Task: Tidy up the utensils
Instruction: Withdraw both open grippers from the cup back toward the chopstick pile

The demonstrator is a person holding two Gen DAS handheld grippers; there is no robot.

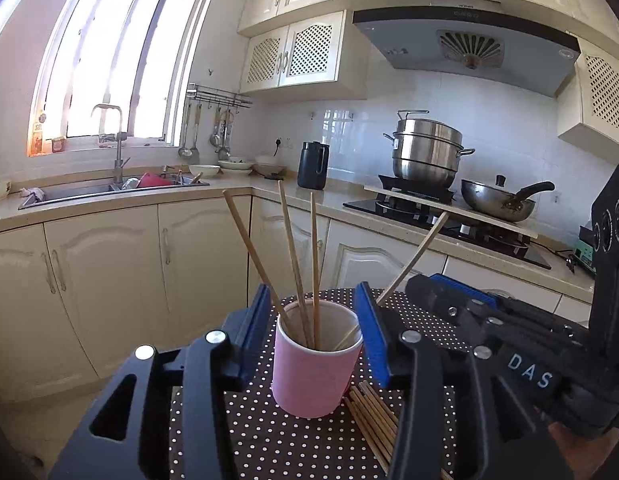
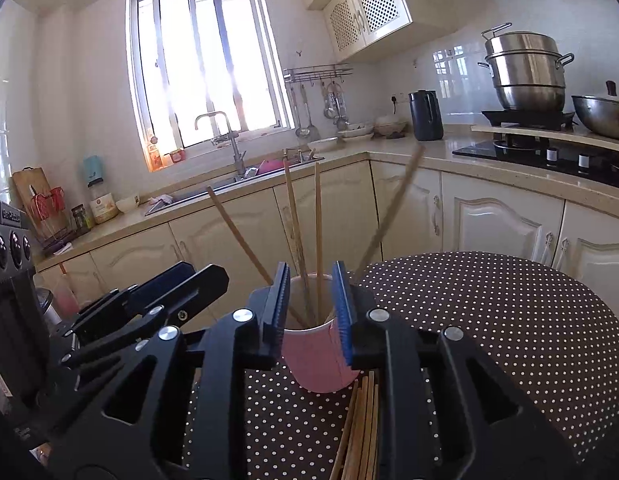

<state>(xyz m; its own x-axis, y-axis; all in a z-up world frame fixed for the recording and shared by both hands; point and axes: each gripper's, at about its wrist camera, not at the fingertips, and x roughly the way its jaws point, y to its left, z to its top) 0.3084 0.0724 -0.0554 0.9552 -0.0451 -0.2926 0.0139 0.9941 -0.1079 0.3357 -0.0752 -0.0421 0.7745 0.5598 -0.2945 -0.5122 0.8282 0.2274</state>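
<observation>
A pink paper cup (image 1: 315,376) stands on the polka-dot table (image 1: 269,440) and holds several wooden chopsticks (image 1: 297,256). A bundle of loose chopsticks (image 1: 373,416) lies on the cloth just right of the cup. My left gripper (image 1: 313,300) is open, and the cup shows through its gap without the pads pressing on it. My right gripper (image 2: 311,276) is open by a narrow gap just short of the cup (image 2: 317,356), with nothing between its pads. The rightmost chopstick (image 2: 393,208) in the cup is blurred. The loose chopsticks (image 2: 361,420) lie under the right gripper.
The two grippers sit side by side, the right one's fingers (image 1: 433,292) close to the left one. Cream cabinets (image 2: 489,224) and a counter with a sink (image 1: 89,192), a black jug (image 1: 312,165) and a stove with a steamer pot (image 1: 427,152) and a wok (image 1: 497,200) run behind the table.
</observation>
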